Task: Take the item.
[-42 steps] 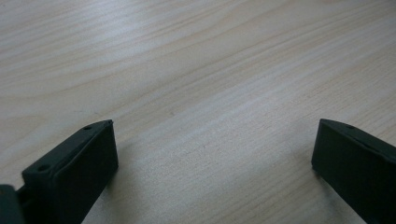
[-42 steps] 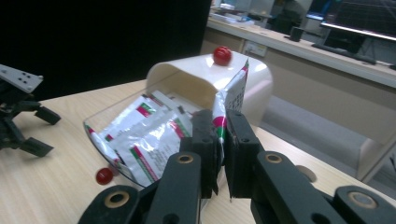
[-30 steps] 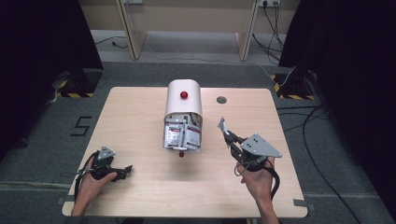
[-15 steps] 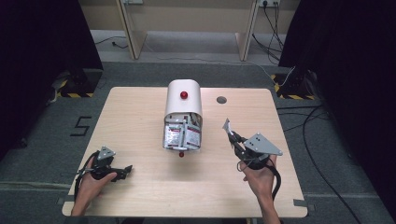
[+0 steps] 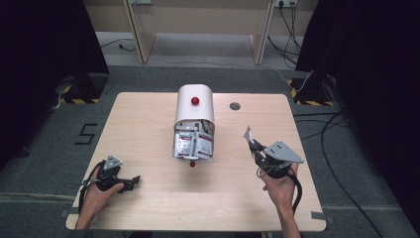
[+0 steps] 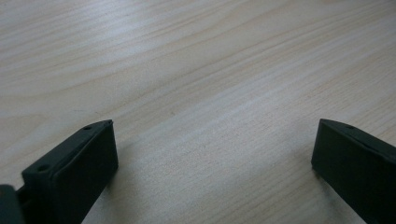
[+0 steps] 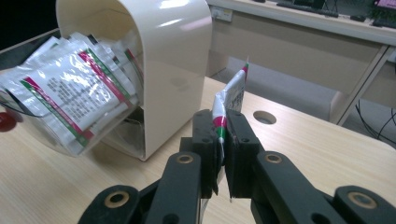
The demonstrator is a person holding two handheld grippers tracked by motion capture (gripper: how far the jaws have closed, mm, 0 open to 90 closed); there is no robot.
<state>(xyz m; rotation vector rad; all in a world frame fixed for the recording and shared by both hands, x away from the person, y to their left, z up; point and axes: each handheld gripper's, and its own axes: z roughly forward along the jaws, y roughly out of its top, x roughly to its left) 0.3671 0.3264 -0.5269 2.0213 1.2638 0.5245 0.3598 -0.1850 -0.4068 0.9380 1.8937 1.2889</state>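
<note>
Nearest, the left gripper (image 5: 130,181) rests low on the wooden table (image 5: 148,124) at its front left corner, jaws spread wide with bare wood between them. Further right, the right gripper (image 7: 223,140) has its jaws pressed together on a packet (image 7: 232,95) that stands up from them. Beyond, mid-table, a cream arched dispenser (image 5: 194,106) with a red knob (image 5: 195,100) holds more packets (image 5: 193,144) in its open clear front.
</note>
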